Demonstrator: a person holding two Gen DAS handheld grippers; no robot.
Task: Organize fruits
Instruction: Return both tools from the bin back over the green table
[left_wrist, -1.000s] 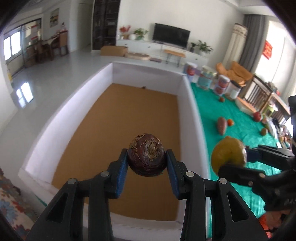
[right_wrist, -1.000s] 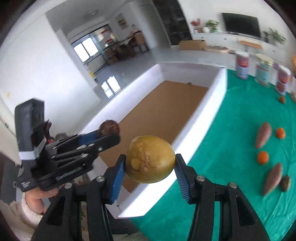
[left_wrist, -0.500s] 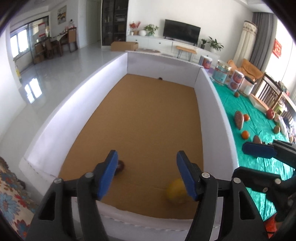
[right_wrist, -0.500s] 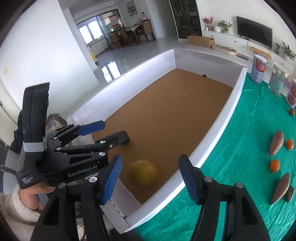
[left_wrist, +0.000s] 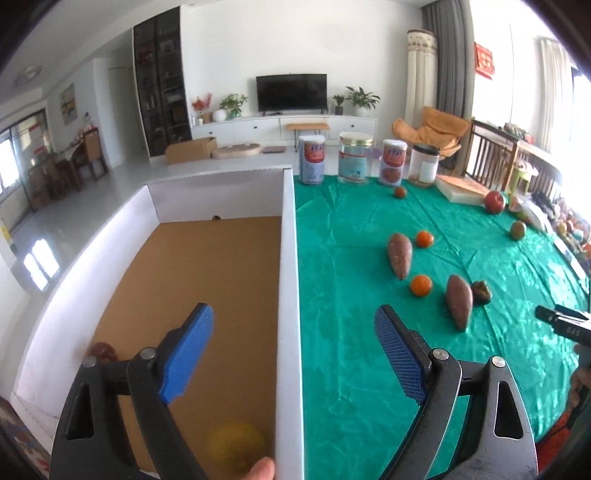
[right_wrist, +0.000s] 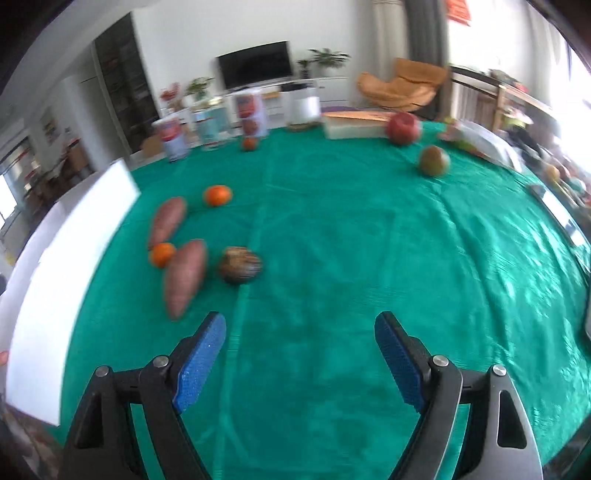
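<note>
**A:** Why the white-walled box (left_wrist: 288, 258) at left?

**B:** It collects sorted produce: a dark round fruit (left_wrist: 101, 351) and a yellow fruit (left_wrist: 236, 445) lie on its near floor.

**A:** And the tongs?

**B:** The left gripper (left_wrist: 293, 332) straddles the box wall, and the right gripper (right_wrist: 300, 334) faces the green cloth (right_wrist: 369, 221). Both have just been opening, nothing between them. Oranges (right_wrist: 218, 195) and sweet potatoes (right_wrist: 184, 280) wait there, likely next.

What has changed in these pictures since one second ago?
Both grippers let go: the dark fruit and the yellow fruit now lie in the white box. The jaws of the left gripper and the right gripper have just been opening, empty, and both swung toward the green cloth. The produce there stayed.
</note>
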